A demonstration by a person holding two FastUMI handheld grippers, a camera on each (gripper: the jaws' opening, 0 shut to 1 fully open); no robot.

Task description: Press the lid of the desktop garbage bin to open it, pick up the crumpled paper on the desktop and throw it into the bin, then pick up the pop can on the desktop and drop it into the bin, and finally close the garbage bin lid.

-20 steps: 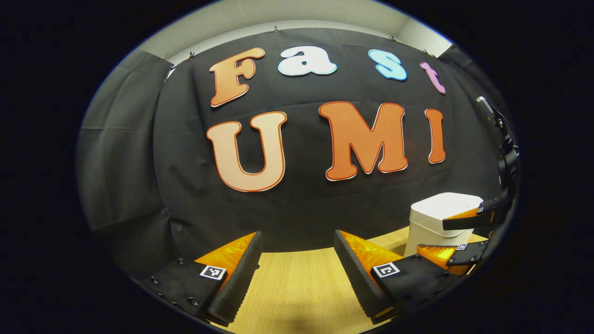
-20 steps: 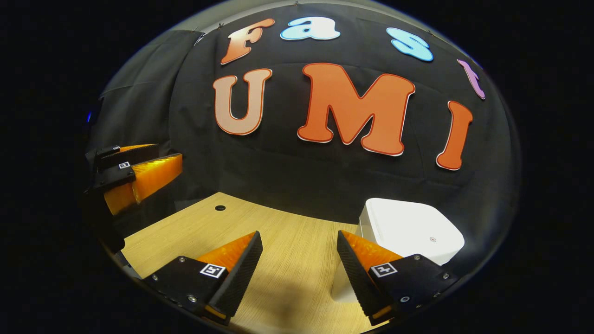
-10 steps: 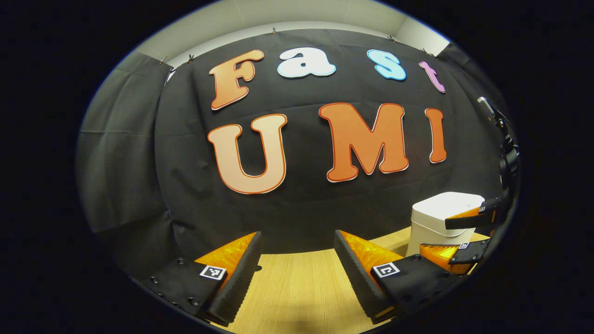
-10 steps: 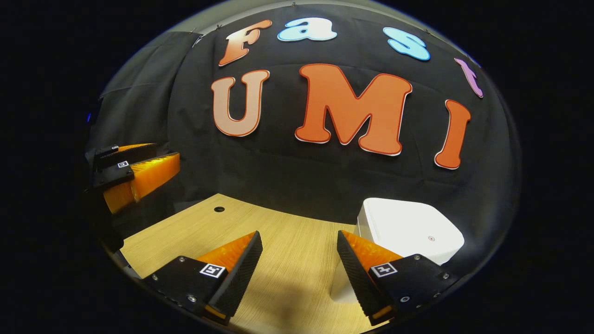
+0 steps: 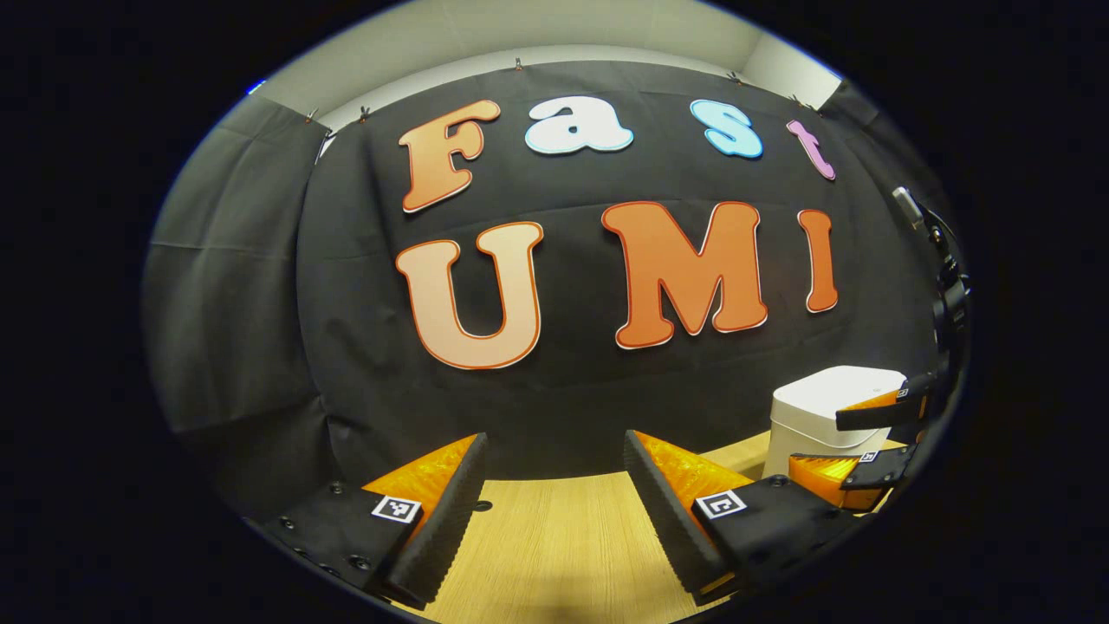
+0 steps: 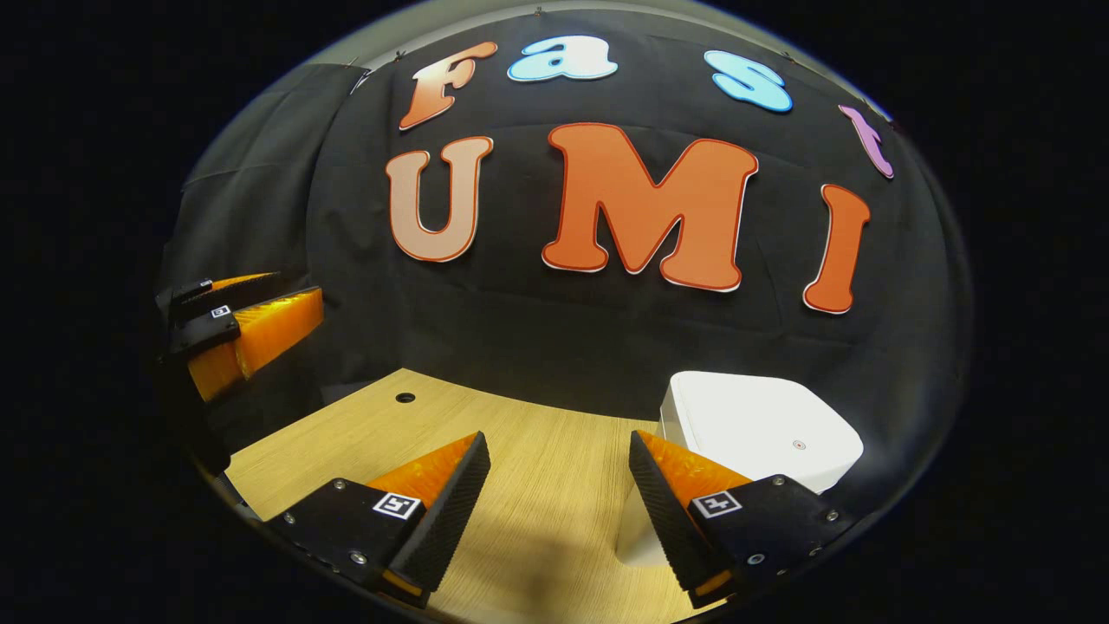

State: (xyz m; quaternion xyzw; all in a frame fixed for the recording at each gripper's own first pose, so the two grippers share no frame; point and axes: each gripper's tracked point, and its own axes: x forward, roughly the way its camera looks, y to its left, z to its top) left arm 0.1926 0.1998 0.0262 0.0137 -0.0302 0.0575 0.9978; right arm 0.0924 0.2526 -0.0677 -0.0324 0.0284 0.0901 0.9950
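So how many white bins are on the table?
1. The white bin stands with its lid shut at the back of the wooden table, near the booth's cloth wall, just ahead of the right gripper. More could be hidden.

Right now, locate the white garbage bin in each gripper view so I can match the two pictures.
Left gripper view: the white garbage bin stands at the lower right on the wooden desktop, partly behind the right claw.
Right gripper view: the bin sits at the lower right, lid closed, just beyond that claw's own right finger.
Shared landmark: the small round hole in the desktop, also at.
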